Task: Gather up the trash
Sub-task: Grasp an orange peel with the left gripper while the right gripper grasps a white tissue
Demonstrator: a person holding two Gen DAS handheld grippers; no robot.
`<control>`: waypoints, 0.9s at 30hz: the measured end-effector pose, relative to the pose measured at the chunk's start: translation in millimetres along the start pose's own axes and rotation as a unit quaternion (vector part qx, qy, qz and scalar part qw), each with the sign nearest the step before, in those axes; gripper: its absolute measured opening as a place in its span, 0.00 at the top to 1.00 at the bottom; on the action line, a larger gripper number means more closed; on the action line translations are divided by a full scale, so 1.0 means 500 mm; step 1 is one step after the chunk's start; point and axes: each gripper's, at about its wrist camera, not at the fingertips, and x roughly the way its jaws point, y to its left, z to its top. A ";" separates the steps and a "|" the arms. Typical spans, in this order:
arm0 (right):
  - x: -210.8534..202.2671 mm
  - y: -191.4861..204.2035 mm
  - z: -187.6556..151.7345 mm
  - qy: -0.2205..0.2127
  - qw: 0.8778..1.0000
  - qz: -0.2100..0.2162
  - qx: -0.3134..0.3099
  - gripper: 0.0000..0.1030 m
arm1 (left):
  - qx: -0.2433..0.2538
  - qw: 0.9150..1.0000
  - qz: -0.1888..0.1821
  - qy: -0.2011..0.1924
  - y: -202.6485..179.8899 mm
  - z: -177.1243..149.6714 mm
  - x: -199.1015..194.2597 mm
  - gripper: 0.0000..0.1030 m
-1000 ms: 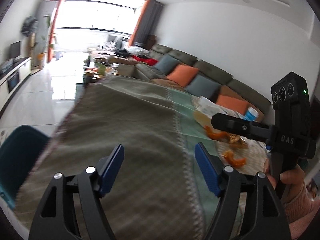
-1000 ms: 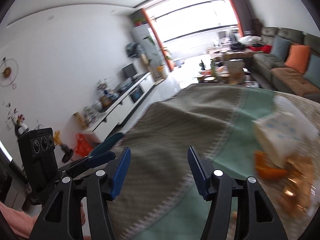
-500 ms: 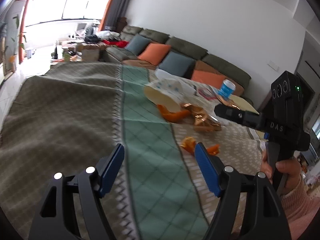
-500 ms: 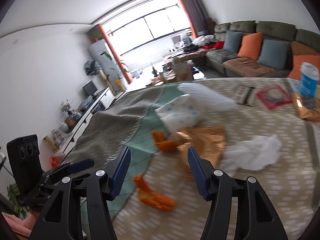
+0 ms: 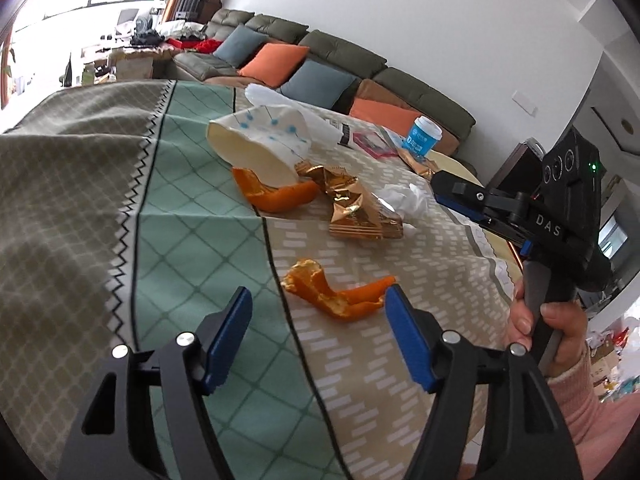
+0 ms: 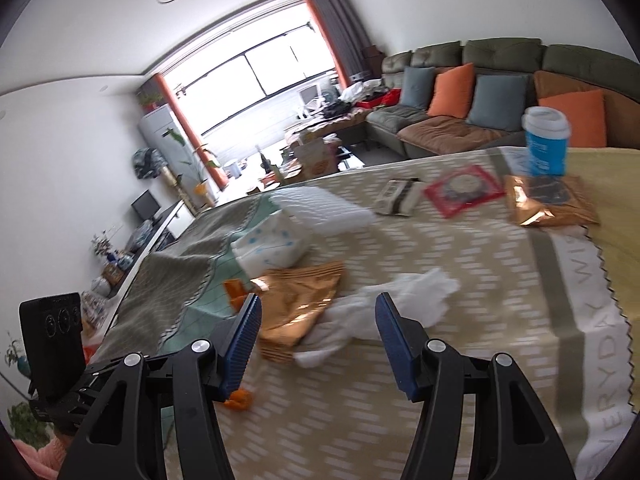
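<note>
Trash lies on a cloth-covered table (image 5: 200,248). In the left wrist view an orange peel (image 5: 338,292) lies just ahead of my open, empty left gripper (image 5: 318,320). A second peel (image 5: 276,194), a gold wrapper (image 5: 356,208) and a white tissue (image 5: 404,196) lie beyond it. My right gripper (image 6: 318,328) is open and empty, above the white tissue (image 6: 400,300) and beside the gold wrapper (image 6: 300,300). The right gripper's body (image 5: 520,216) shows at the right of the left wrist view.
A white spotted bag (image 5: 264,140) lies mid-table. A blue paper cup (image 6: 547,142), a second gold wrapper (image 6: 548,200), a red packet (image 6: 462,190) and a small box (image 6: 398,196) lie at the far side. A sofa (image 6: 480,92) with cushions stands behind the table.
Both grippers have swung right across the table, from the bare cloth to the trash pile, and moved closer to it. Both stayed open.
</note>
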 end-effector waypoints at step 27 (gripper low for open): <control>0.071 -0.056 0.008 0.073 0.997 -0.031 0.021 0.73 | 0.007 1.000 0.002 0.015 -0.010 -0.007 0.022 0.92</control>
